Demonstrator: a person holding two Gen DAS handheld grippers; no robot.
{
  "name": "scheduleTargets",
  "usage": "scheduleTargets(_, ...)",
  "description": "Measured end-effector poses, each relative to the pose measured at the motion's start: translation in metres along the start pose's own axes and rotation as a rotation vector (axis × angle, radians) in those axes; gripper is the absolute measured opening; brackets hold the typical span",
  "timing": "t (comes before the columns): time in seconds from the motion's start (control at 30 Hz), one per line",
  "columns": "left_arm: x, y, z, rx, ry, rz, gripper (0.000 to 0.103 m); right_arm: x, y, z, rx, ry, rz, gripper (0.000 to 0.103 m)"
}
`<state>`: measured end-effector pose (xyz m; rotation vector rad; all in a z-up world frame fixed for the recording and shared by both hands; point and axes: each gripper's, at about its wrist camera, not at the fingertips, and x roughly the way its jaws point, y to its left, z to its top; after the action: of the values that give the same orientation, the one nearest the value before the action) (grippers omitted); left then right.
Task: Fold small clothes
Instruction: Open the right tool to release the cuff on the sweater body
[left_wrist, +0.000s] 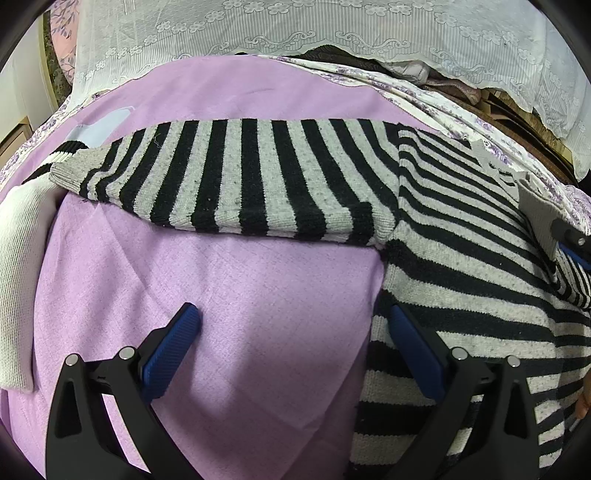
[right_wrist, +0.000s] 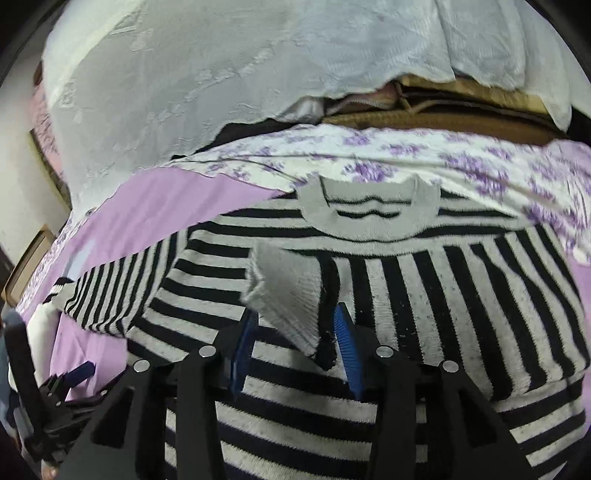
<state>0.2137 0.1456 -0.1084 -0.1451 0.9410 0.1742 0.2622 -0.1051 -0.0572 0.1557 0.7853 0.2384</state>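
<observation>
A black-and-grey striped sweater lies flat on a purple cloth, its grey collar at the far side. One sleeve stretches out sideways to the left. The other sleeve is folded across the body, and its grey cuff stands between the fingers of my right gripper. The blue pads are spread apart and do not press on the cuff. My left gripper is wide open over the bare purple cloth, its right finger at the sweater's side edge.
A white knitted garment lies at the left edge. A floral sheet runs behind the sweater. Behind that hangs a white lace cover over brown stacked items.
</observation>
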Motion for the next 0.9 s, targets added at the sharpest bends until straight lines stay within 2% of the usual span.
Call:
scheduleTargets(0.17, 0.0, 0.0, 0.0, 0.0, 0.0, 0.0, 0.099, -0.015, -0.014, 0.006, 0.055, -0.055, -0.01, 0.043)
scheduleTargets(0.23, 0.0, 0.0, 0.0, 0.0, 0.0, 0.001, 0.099, -0.012, -0.015, 0.005, 0.06, -0.04, 0.014, 0.043)
scheduleTargets(0.33, 0.0, 0.0, 0.0, 0.001, 0.0, 0.001, 0.099, -0.004, -0.006, -0.004, 0.036, 0.008, 0.108, 0.043)
scheduleTargets(0.4, 0.0, 0.0, 0.0, 0.001, 0.0, 0.001, 0.099, -0.001, 0.005, -0.008, -0.005, 0.033, 0.129, 0.047)
scheduleTargets(0.5, 0.0, -0.001, 0.0, 0.001, 0.0, 0.001, 0.099, -0.007, 0.008, -0.006, 0.008, -0.003, 0.139, 0.047)
scheduleTargets(0.57, 0.0, -0.001, 0.0, 0.001, 0.0, 0.002, 0.099, -0.01, 0.004, -0.004, 0.033, -0.029, 0.107, 0.047)
scheduleTargets(0.63, 0.0, -0.001, 0.0, 0.001, 0.0, 0.001, 0.099, -0.003, 0.003, -0.004, 0.017, -0.004, 0.047, 0.047)
scheduleTargets(0.73, 0.001, 0.0, -0.001, -0.002, 0.003, -0.004, 0.099, 0.033, -0.004, -0.016, 0.016, 0.182, -0.026, 0.048)
scheduleTargets(0.9, 0.004, 0.008, 0.004, -0.02, 0.044, -0.06, 0.099, 0.024, -0.009, -0.018, 0.038, 0.151, 0.004, 0.053)
